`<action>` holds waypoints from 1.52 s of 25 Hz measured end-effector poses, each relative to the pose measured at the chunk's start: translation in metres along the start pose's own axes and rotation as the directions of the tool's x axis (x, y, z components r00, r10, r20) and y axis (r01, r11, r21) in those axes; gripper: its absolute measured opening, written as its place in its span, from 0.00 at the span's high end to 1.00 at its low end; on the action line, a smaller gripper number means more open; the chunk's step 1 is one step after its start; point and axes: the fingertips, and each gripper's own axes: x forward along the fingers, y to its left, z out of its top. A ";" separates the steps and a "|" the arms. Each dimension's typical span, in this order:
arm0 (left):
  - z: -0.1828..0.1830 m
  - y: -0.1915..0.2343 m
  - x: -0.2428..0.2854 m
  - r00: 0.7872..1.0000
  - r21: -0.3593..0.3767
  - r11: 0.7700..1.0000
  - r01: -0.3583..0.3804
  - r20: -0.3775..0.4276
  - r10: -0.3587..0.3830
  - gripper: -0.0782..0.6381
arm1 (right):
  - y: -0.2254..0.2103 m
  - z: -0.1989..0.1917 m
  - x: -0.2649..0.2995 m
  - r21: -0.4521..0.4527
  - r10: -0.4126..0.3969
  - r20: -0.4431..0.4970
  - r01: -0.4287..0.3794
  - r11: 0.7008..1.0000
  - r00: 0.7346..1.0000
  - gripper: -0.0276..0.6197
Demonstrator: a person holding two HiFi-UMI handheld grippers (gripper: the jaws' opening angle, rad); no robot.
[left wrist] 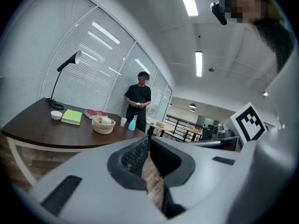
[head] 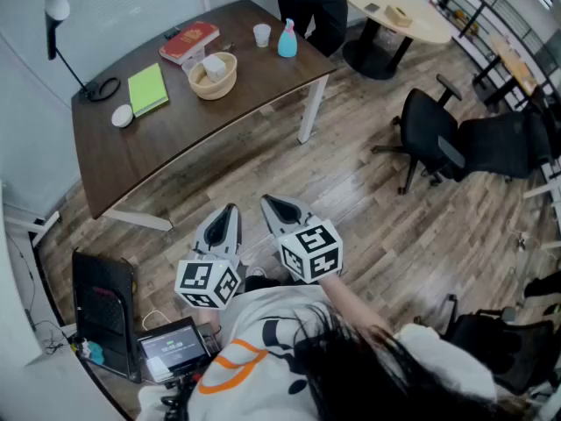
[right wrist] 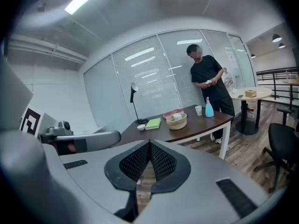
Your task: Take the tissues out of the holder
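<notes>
Left tongs [head: 230, 209], right tongs [head: 267, 202]: far from tissue holder [head: 216, 89]

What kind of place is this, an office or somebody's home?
Most likely an office. A dark desk with a desk lamp stands by glass walls with blinds, black swivel office chairs sit on the wood floor, and a round meeting table stands farther back.
</notes>
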 end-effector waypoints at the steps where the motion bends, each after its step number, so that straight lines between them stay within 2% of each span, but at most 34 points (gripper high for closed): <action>1: 0.000 0.001 -0.002 1.000 0.000 1.000 -0.001 -0.001 0.001 0.88 | 0.002 -0.001 -0.001 0.001 -0.002 0.000 0.002 1.000 1.000 0.94; 16: 0.000 0.035 -0.031 1.000 -0.008 1.000 0.012 -0.011 -0.012 0.88 | 0.039 -0.010 0.018 0.020 -0.023 0.029 0.022 1.000 0.999 0.94; 30: -0.012 0.036 -0.029 0.994 -0.049 0.994 0.096 -0.046 -0.099 0.88 | 0.038 -0.027 0.006 0.045 -0.113 -0.002 0.113 0.993 0.994 0.94; 38: -0.008 0.049 -0.019 0.998 -0.070 0.996 0.049 -0.027 -0.051 0.88 | 0.029 -0.017 0.023 0.032 -0.074 -0.005 0.074 0.997 0.997 0.94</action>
